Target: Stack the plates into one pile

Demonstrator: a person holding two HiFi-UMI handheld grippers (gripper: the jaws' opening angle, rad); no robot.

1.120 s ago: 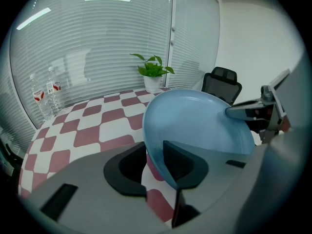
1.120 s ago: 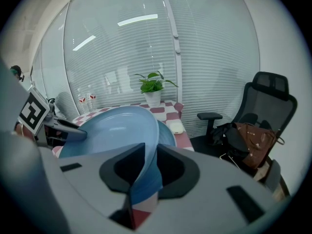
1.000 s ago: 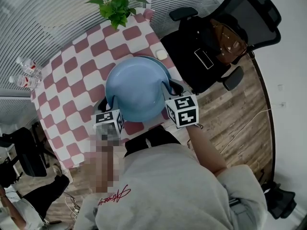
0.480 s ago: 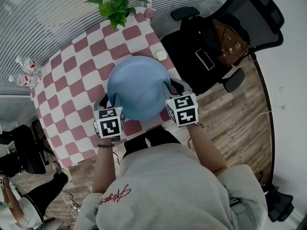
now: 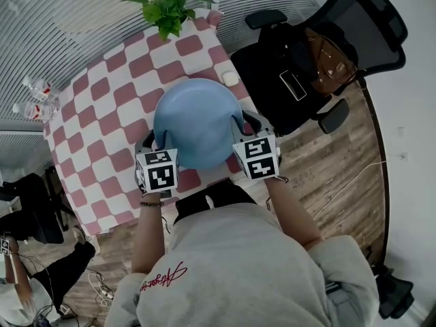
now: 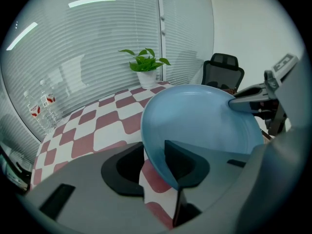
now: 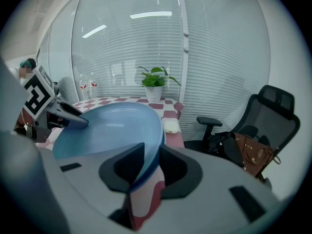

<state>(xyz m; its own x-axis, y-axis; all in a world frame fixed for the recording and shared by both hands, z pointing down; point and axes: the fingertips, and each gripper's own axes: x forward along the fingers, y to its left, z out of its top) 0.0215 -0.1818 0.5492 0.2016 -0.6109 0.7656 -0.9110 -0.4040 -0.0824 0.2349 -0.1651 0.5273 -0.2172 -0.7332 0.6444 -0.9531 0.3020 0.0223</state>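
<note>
A large blue plate (image 5: pixel 194 121) sits over the checkered table (image 5: pixel 102 107), close to its near right edge, with a gripper on each side. My left gripper (image 5: pixel 154 142) has the plate's near-left rim (image 6: pixel 204 121) between its jaws. Those jaws have just been opening, and tablecloth shows in the gap beside the rim (image 6: pixel 153 155). My right gripper (image 5: pixel 246 125) is shut on the right rim (image 7: pixel 107 126), both pads against it (image 7: pixel 151 155). Whether another plate lies underneath is hidden.
A potted plant (image 5: pixel 167 5) stands at the table's far end and water bottles (image 5: pixel 34 97) at its left edge. A small white object (image 5: pixel 229 78) lies just beyond the plate. A black office chair with a brown bag (image 5: pixel 330 53) stands to the right.
The blue plate has shifted slightly away from me and now covers a second blue rim that showed behind it. The left gripper has turned a little and its jaws stand wider.
</note>
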